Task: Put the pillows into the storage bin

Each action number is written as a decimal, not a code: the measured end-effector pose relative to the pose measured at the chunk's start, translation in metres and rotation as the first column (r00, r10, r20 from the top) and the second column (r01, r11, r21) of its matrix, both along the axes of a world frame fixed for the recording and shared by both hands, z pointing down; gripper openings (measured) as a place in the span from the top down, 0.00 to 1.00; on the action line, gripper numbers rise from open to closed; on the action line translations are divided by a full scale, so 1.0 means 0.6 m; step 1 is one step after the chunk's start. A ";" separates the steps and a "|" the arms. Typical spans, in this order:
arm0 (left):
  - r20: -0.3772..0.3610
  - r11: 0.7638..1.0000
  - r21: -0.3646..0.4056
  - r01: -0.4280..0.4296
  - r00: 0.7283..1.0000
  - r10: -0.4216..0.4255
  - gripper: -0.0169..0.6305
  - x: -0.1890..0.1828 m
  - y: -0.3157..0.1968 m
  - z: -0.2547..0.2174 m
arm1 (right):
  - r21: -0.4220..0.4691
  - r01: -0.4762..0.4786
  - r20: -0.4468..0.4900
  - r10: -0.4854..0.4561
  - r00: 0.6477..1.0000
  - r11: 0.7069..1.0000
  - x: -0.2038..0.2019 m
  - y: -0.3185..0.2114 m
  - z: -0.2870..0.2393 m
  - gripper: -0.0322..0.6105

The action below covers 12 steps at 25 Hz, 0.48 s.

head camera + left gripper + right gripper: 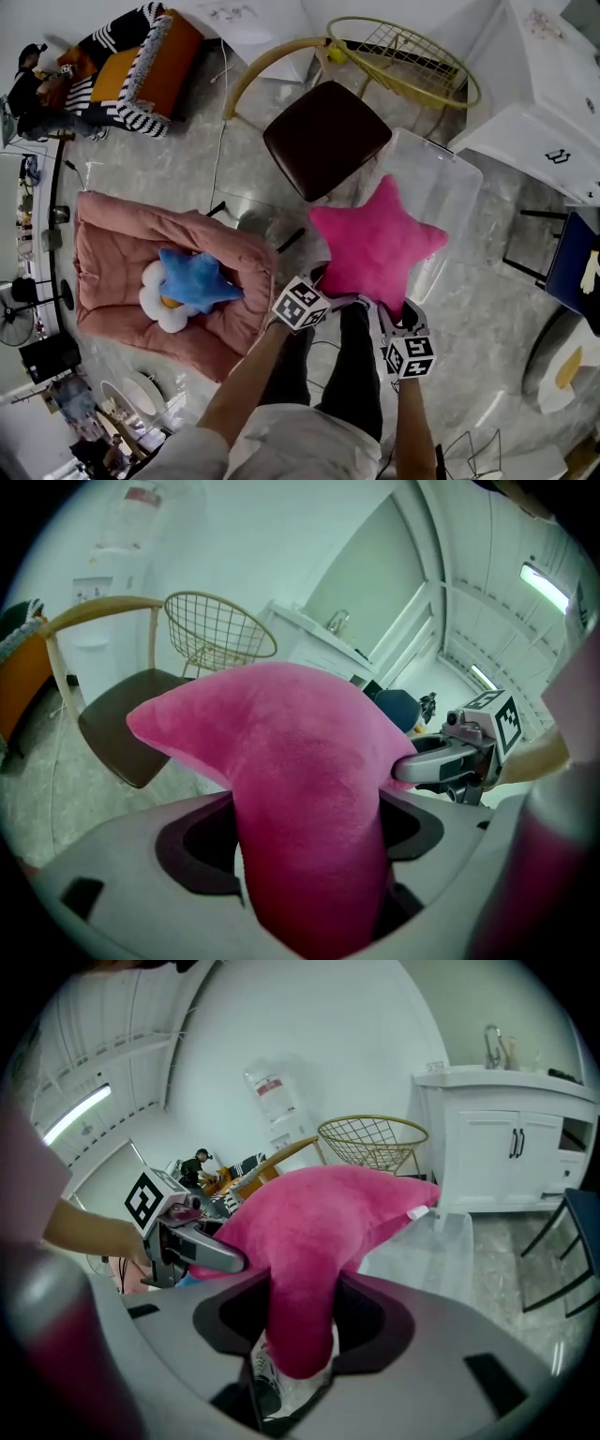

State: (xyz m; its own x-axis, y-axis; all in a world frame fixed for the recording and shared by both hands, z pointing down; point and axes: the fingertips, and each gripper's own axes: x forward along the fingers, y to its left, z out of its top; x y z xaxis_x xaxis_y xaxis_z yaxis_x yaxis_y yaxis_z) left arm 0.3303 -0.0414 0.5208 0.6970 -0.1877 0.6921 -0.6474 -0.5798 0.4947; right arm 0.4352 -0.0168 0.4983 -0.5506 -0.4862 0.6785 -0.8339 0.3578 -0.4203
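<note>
Pillows come to three: the pink star [375, 244], the blue star [195, 279] and the white flower [159, 302]. There is one bin [448, 167], which is see-through, and there are two tools.

The left tool [305, 855] is clenched on one fat arm of the pink star. The right tool [298, 1335] is clenched on another arm, a thinner one. So both tools hold the same pillow, side by side. The rest of the star sticks out in front of them.

The pink star is up in the air, over the near end of the bin. The bin lies just past the tools and below the pillow. Its long way runs away from the tools. The right tool is closer to the bin, and the left tool is off to the bin's side. I think the next move is to push the star a bit farther out and down. Then it can drop inside the walls and not land on the rim.

The blue star lies on top of the white flower, touching it. Both rest on the pink bed [108, 234] on the floor [497, 319], well apart from the bin, on the left side. They are not yet in the bin, so I think two more trips are needed.
</note>
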 end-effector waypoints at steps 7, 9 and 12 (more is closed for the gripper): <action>-0.003 0.996 -0.065 -0.057 0.998 0.057 0.38 0.061 -0.032 0.119 | -0.048 -0.064 0.006 0.064 0.998 0.997 0.060 -0.024 0.114 0.67; -0.001 0.995 -0.069 -0.072 0.997 0.072 0.38 0.077 -0.040 0.152 | -0.062 -0.090 0.007 0.091 0.996 0.994 0.076 -0.028 0.149 0.67; 0.005 0.993 -0.083 -0.084 0.996 0.084 0.38 0.085 -0.048 0.199 | -0.081 -0.127 0.011 0.129 0.992 0.989 0.084 -0.032 0.198 0.67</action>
State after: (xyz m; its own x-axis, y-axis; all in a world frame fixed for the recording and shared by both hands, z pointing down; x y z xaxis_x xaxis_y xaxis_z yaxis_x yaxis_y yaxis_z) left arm 0.3815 -0.0704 0.6404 0.7020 -0.0703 0.7087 -0.6023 -0.5895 0.5382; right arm 0.4857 -0.0360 0.6170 -0.4984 -0.4979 0.7097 -0.8636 0.2133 -0.4569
